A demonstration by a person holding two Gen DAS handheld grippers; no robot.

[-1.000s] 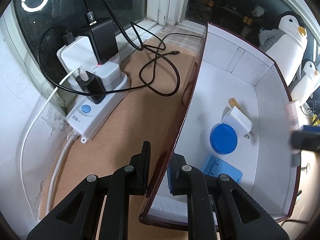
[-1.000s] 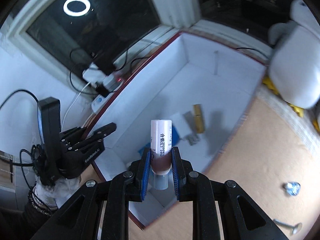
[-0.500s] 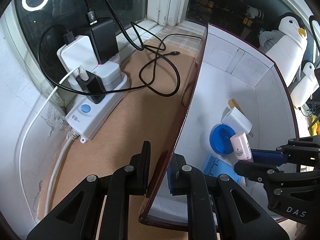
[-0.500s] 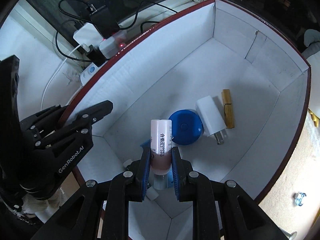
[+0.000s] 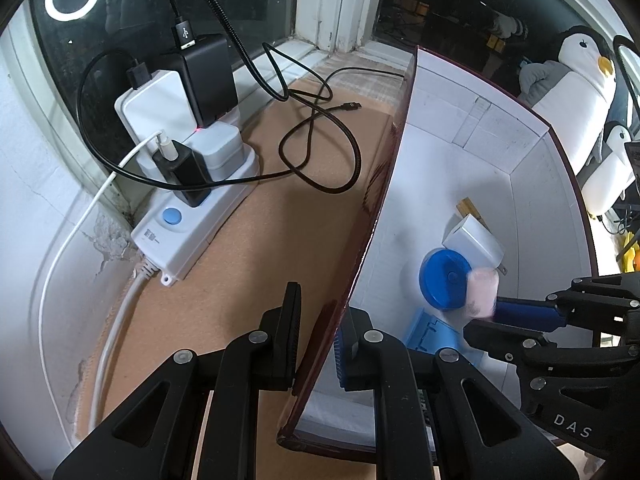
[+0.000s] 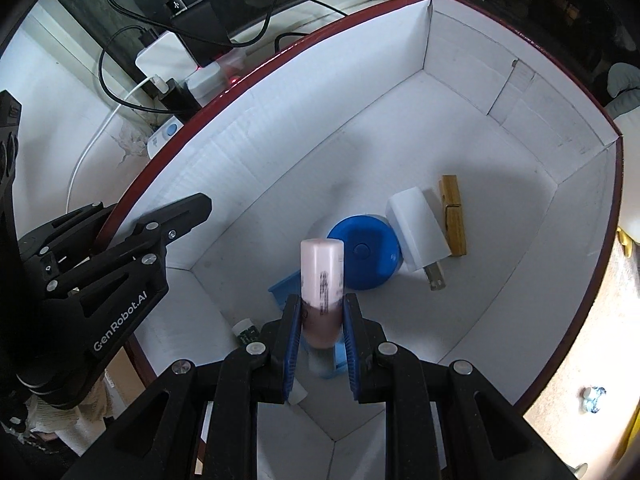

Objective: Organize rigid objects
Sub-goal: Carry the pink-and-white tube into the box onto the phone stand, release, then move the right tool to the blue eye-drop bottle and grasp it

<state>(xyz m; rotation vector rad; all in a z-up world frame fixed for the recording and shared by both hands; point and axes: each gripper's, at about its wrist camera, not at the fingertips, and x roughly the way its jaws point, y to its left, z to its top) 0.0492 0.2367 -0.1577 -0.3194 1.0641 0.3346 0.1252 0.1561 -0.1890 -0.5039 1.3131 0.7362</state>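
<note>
Pinching the near wall of the white-lined, maroon-edged cardboard box, the left tool has its two pads pressed together on the thin board, one outside and one inside. Within the box, seen from this left wrist view, lie a round blue plastic disc, a white plastic plug adapter touching the disc on its far side, a slim wooden block just beyond the adapter, and a flat blue plastic piece on the disc's near side. Outside the box, on the brown corkboard worktop, sit a white power strip loaded with chargers and a loose black cable. The right tool reaches into the box from the right, carrying a blurred pale pink tube.

From the right wrist view, the right tool is closed on the smooth, cylindrical pink tube, which stands upright between the blue pads, low inside the box and just beside the blue disc. The adapter is glossy and boxy with metal prongs; the wooden block is matte. A small white item with a dark label lies near the box corner. The left tool grips the box rim.

Several pieces are already boxed, so the sorting looks well advanced; the tube remains to be released, and a small shiny item is still out on the worktop.
</note>
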